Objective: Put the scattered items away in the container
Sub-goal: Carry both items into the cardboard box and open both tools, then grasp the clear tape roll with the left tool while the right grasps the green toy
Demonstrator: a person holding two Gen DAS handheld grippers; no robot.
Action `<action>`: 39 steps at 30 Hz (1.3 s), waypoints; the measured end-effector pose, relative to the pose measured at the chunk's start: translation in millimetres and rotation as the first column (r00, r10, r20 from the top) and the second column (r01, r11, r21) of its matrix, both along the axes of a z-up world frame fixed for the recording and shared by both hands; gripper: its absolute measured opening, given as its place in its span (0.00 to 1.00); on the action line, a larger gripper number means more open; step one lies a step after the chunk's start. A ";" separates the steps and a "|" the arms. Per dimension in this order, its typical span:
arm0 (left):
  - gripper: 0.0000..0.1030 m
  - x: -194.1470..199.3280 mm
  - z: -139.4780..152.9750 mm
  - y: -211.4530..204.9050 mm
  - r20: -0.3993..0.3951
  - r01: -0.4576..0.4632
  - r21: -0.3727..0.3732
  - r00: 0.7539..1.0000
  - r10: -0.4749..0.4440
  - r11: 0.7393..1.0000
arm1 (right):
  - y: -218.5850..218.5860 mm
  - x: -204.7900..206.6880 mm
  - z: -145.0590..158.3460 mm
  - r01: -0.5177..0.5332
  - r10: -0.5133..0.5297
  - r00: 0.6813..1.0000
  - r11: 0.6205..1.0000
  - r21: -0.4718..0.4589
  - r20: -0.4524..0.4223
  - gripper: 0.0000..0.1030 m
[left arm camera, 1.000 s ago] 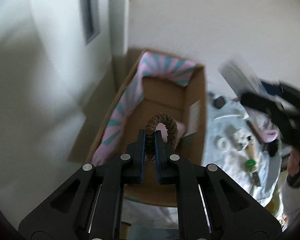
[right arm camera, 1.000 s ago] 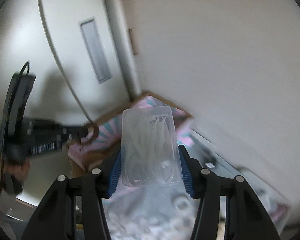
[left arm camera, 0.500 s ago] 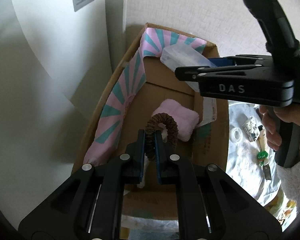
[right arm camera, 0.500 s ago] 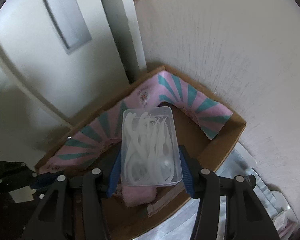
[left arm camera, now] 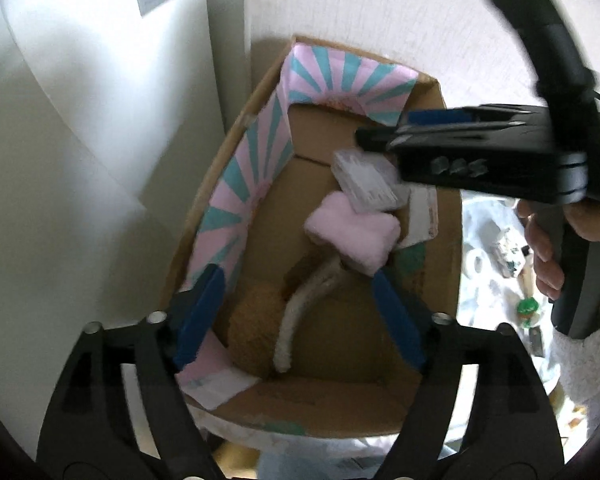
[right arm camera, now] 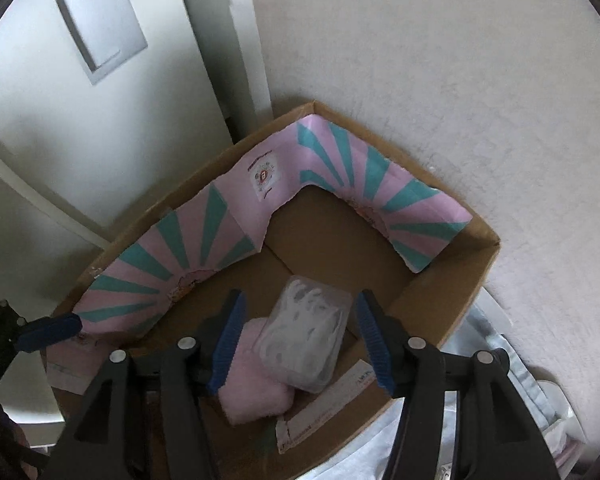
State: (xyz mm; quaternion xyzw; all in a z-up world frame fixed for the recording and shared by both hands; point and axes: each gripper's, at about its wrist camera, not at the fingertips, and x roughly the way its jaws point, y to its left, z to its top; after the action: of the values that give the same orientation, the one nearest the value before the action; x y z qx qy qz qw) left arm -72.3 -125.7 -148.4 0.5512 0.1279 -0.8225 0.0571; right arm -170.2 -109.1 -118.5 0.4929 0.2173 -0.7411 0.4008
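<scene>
A cardboard box with pink-and-teal flaps is the container; it also shows in the right wrist view. My left gripper is open above it, and a blurred brown hair tie is in the air between its fingers. My right gripper is open above the box. A clear plastic case of white floss picks is blurred below it, against a pink cloth. The case and cloth also show in the left wrist view.
The box stands in a corner between a white wall and a white door. A light sheet with several small items, among them a tape roll and a green cap, lies right of the box.
Both grippers have opened. The hair tie has left the left gripper and is dropping into the box. The floss pick case has left the right gripper and dropped beside the pink cloth.
</scene>
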 end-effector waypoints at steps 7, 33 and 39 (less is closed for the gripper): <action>0.95 11.0 11.5 -23.1 0.059 -0.205 0.157 0.979 0.198 0.966 | 48.1 3.4 33.3 0.102 -0.100 0.995 0.990 -0.093 0.022 0.52; 0.99 -16.6 53.7 197.1 -0.204 0.335 -0.182 0.907 -0.369 0.924 | 368.9 116.1 31.9 0.547 -0.539 0.835 0.835 0.060 -0.115 0.79; 0.99 -46.0 -31.8 229.6 -0.004 0.395 -0.136 0.917 -0.399 0.909 | 372.7 119.9 -6.1 0.535 -0.536 0.844 0.844 0.019 0.017 0.79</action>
State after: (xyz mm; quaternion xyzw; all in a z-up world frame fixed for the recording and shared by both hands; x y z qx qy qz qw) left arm -118.3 103.9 -180.2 0.5477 -0.0409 -0.8322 -0.0766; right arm -50.3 263.6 -124.5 0.5446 0.0716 -0.8166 0.1774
